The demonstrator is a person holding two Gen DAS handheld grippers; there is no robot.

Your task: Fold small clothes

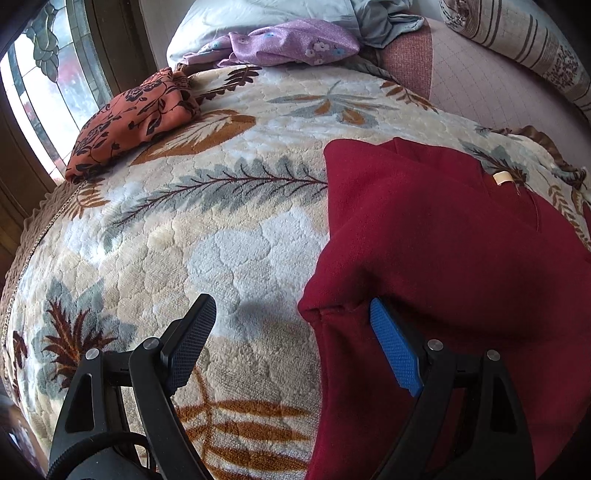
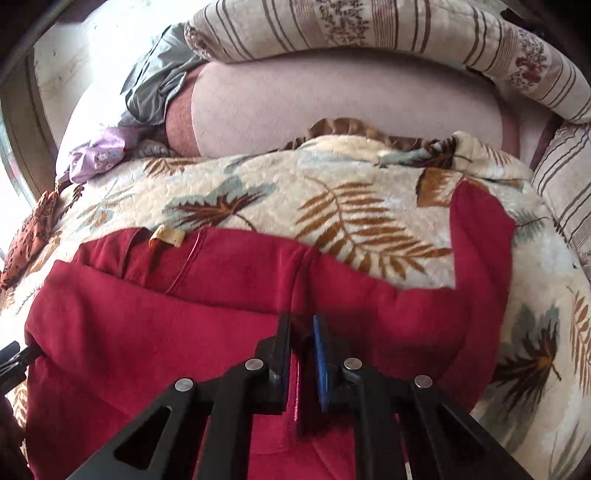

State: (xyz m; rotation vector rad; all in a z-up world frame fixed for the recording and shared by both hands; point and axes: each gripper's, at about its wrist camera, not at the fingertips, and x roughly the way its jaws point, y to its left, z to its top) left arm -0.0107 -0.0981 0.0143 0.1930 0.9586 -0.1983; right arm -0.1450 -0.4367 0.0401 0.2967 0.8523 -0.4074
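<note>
Nearest, the right gripper (image 2: 301,354) has its jaws pinched on a fold of the red garment (image 2: 207,317) on the bed, while the left gripper (image 1: 295,343) gapes empty astride its edge, so one-sided pulling could skew the fold.

A bed fills the scene, covered by a plush cream blanket (image 1: 236,236) printed with grey-blue and rust-brown leaves, its brown frilled edge hanging off the left side. Beyond the blanket lies a pale pink sheet (image 2: 332,107) with a darker pink band, and a long striped cushion with flower patches (image 2: 388,33) curves along the far edge, next to a pale blue pillow (image 1: 236,26). At far left, a window with leaded, patterned glass (image 1: 44,74) in a dark wooden frame lets in bright daylight, and a whitish wall (image 2: 92,48) stands behind the bed.
</note>
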